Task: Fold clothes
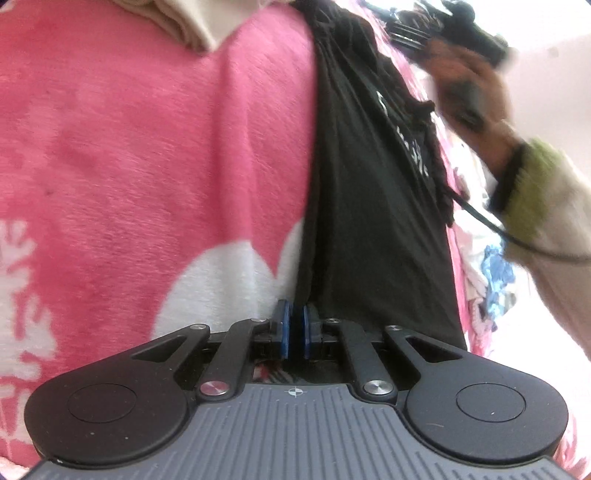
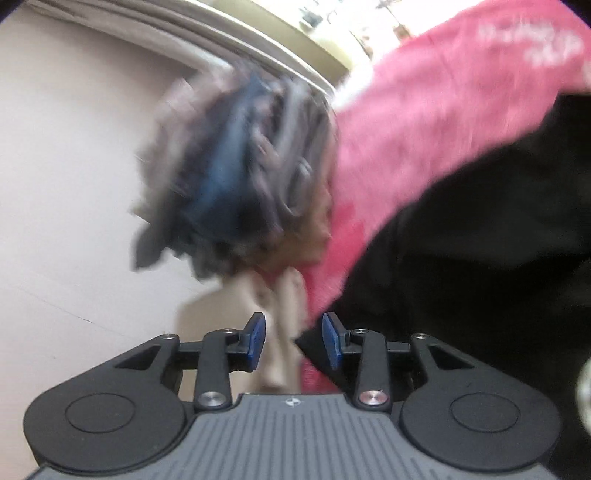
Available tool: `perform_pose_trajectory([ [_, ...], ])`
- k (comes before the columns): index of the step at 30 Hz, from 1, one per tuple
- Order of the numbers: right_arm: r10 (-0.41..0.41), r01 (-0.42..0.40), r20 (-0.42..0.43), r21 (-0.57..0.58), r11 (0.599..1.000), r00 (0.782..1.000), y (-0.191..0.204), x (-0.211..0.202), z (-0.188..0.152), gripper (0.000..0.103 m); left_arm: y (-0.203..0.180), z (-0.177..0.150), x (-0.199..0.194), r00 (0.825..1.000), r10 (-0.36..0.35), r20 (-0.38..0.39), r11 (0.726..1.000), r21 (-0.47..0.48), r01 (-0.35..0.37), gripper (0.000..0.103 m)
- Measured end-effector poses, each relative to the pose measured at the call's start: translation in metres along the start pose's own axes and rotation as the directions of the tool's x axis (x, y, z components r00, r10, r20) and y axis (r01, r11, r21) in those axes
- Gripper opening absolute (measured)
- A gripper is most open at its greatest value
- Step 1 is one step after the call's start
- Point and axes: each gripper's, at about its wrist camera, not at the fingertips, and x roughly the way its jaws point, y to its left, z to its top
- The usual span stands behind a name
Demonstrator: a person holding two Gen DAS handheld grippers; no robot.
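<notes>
The black cotton garment lies stretched over the pink-and-white fleece blanket, its near edge pinched between the closed blue pads of the left hand-held gripper, while the right hand-held gripper stands parted just beside the garment, gripping nothing.

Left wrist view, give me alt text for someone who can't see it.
The left gripper pinches the near edge of a black garment stretched across a pink and white blanket. At upper right, a blurred hand holds the right gripper.

One black garment, one pink blanket, two grippers.
</notes>
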Motion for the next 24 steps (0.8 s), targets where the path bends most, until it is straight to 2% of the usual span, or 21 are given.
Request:
perform_pose_trajectory([
  [2, 0.034, -0.034, 0.008, -0.016, 0.999, 0.999, 0.01, -0.036, -0.002, 0.038, 0.0, -0.001, -0.001, 1.0, 0.02, 0.009, 1.0, -0.008, -0.02, 0.005],
  [5, 0.032, -0.035, -0.033, -0.079, 0.996, 0.999, 0.032, -0.09, -0.017, 0.038, -0.001, -0.002, -0.007, 0.998, 0.055, 0.038, 0.998, -0.005, -0.055, 0.003],
  [8, -0.033, 0.024, -0.088, -0.099, 0.995, 0.996, 0.044, -0.135, -0.056, 0.038, 0.007, 0.0, -0.02, 0.996, 0.07, 0.064, 0.998, -0.015, -0.069, 0.001],
  [10, -0.118, 0.103, -0.133, -0.112, 0.988, 0.984, 0.048, -0.154, -0.089, 0.038, 0.012, 0.001, -0.029, 0.995, 0.068, 0.075, 0.998, -0.021, -0.066, 0.001],
  [11, -0.164, 0.146, -0.156, -0.123, 0.982, 0.974, 0.049, -0.162, -0.105, 0.038, 0.013, 0.002, -0.029, 0.996, 0.043, 0.072, 0.999, -0.021, -0.042, 0.001],
  [14, -0.301, 0.255, -0.209, -0.219, 0.942, 0.931, 0.054, -0.158, -0.152, 0.038, 0.015, 0.005, -0.032, 0.997, -0.041, 0.063, 0.999, -0.024, 0.043, 0.003],
  [15, -0.321, 0.267, -0.208, -0.249, 0.931, 0.924, 0.055, -0.153, -0.163, 0.038, 0.014, 0.005, -0.031, 0.996, -0.064, 0.061, 0.998, -0.02, 0.065, 0.003],
  [17, -0.357, 0.288, -0.203, -0.304, 0.908, 0.912, 0.059, -0.143, -0.182, 0.038, 0.008, 0.006, -0.024, 0.997, -0.06, 0.055, 0.998, 0.006, 0.059, 0.006],
  [19, -0.365, 0.29, -0.193, -0.329, 0.899, 0.911, 0.063, -0.132, -0.19, 0.038, 0.008, 0.006, -0.015, 0.999, -0.025, 0.029, 1.0, 0.006, 0.025, 0.007],
  [22, -0.333, 0.273, -0.191, -0.284, 0.919, 0.923, 0.063, -0.12, -0.192, 0.038, 0.008, 0.008, -0.003, 1.0, 0.008, 0.0, 1.0, -0.001, -0.008, 0.007],
  [24, -0.324, 0.265, -0.191, -0.281, 0.923, 0.927, 0.066, -0.117, -0.194, 0.038, 0.006, 0.01, -0.002, 1.0, 0.014, 0.011, 1.0, 0.013, -0.014, 0.005],
])
